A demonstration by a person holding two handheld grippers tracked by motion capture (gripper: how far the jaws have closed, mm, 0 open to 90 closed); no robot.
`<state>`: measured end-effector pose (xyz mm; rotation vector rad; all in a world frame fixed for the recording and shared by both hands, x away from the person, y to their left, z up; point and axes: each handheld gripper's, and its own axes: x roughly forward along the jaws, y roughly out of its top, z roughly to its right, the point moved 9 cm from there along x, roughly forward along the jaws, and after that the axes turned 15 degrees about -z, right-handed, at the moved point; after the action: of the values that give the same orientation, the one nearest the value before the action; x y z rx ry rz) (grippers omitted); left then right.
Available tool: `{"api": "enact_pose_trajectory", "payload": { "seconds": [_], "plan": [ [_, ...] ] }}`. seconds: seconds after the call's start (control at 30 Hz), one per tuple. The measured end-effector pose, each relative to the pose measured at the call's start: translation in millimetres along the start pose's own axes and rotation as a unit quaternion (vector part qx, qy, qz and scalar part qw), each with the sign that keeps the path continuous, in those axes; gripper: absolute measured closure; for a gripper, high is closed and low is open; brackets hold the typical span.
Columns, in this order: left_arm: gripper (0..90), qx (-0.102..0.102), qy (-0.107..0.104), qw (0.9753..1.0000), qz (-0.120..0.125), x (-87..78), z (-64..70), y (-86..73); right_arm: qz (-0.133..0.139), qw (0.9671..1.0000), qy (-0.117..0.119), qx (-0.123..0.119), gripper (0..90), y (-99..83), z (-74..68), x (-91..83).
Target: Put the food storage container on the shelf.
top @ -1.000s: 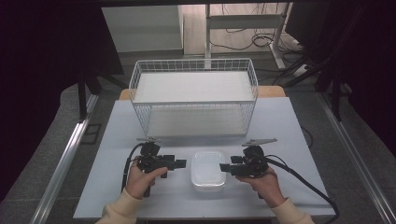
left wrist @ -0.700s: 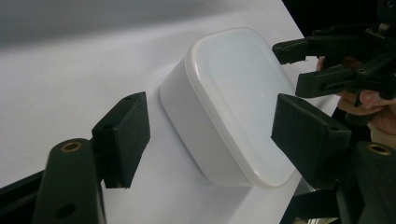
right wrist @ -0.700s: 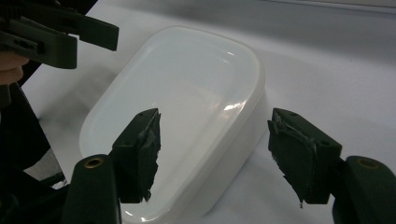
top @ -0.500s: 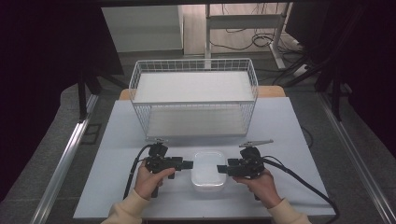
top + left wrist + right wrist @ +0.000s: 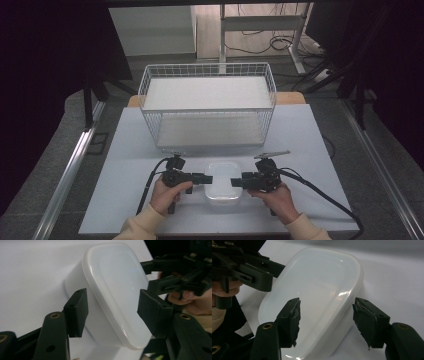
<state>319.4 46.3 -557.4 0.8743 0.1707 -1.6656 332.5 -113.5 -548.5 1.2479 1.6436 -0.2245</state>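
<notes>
With my left gripper [image 5: 204,178] at 9 o'clock and right gripper [image 5: 235,182] at 3 o'clock of the lidded white plastic container [image 5: 221,181] on the table's [image 5: 310,150] near edge, both spread wide, uneven closing could skid it sideways.

In the left gripper view the lidded white container [image 5: 115,290] has its near end hidden behind the left gripper [image 5: 112,312]; whether the jaws touch it cannot be told.

no readable text, no labels, no brands, no numbers
</notes>
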Motion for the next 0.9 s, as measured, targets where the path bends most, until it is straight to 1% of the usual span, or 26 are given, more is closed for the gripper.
{"api": "enact_pose_trajectory", "payload": {
  "seconds": [0.03, 0.07, 0.1, 0.13, 0.2, 0.23, 0.27, 0.3, 0.37, 0.47, 0.5, 0.57, 0.6, 0.77, 0.9],
  "plan": [
    [42.9, 0.002, 0.009, 0.9999, -0.005, 1.4, -0.9, -1.1, -0.001, 1.0000, 0.000, 0.001, 39.3, -0.3, 0.0, 0.4],
    [44.3, 0.002, 0.009, 0.9999, -0.004, 2.6, -0.4, -1.2, -0.001, 1.0000, 0.002, 0.002, 39.9, -0.7, -0.2, 0.5],
    [45.9, 0.002, 0.010, 0.9999, -0.005, 3.5, 0.3, -1.2, -0.001, 1.0000, 0.003, 0.005, 41.7, -0.9, 0.0, 0.0],
    [46.8, 0.001, 0.017, 0.9998, -0.002, 3.6, -0.4, -1.0, 0.003, 0.9999, 0.006, 0.010, 44.9, -0.7, 1.1, -1.3],
    [49.1, -0.006, 0.014, 0.9999, 0.000, 3.0, -0.5, -1.0, 0.009, 0.9995, 0.020, 0.023, 50.6, -0.6, 3.2, -3.5],
    [52.6, -0.008, 0.014, 0.9999, 0.002, 2.4, -0.7, -0.8, 0.015, 0.9979, 0.040, 0.047, 56.3, -1.2, 5.7, -5.2],
    [52.6, -0.011, 0.016, 0.9998, 0.009, 1.8, -0.6, -0.2, 0.015, 0.9979, 0.040, 0.047, 56.3, -1.2, 5.7, -5.2],
    [54.5, -0.018, 0.014, 0.9996, 0.019, 0.4, -0.7, 0.2, 0.017, 0.9969, 0.050, 0.058, 58.8, -1.8, 6.7, -6.1],
    [61.2, -0.024, 0.009, 0.9994, 0.023, -1.0, -0.6, -0.4, 0.020, 0.9946, 0.067, 0.076, 63.7, -2.8, 9.0, -8.6],
    [63.3, -0.027, 0.007, 0.9992, 0.028, -3.2, 0.2, -1.1, 0.023, 0.9937, 0.074, 0.081, 65.5, -2.9, 9.1, -9.6],
    [66.2, -0.025, 0.008, 0.9992, 0.029, -4.5, 0.5, -1.5, 0.026, 0.9931, 0.078, 0.084, 67.1, -3.0, 8.8, -10.8],
    [67.6, -0.023, 0.005, 0.9991, 0.035, -7.2, 1.8, -1.0, 0.027, 0.9929, 0.080, 0.084, 67.7, -3.2, 8.5, -11.7],
    [69.2, -0.023, 0.005, 0.9990, 0.038, -8.3, 2.8, -0.9, 0.031, 0.9927, 0.081, 0.083, 69.0, -3.1, 6.9, -14.1],
    [70.7, -0.018, 0.007, 0.9990, 0.040, -10.7, 5.3, -1.3, 0.035, 0.9930, 0.080, 0.079, 70.5, -3.6, 5.1, -16.7],
    [73.9, -0.012, 0.003, 0.9990, 0.044, -14.6, 7.7, -1.4, 0.044, 0.9932, 0.082, 0.071, 73.8, -3.3, 2.3, -21.4]
  ]
}}
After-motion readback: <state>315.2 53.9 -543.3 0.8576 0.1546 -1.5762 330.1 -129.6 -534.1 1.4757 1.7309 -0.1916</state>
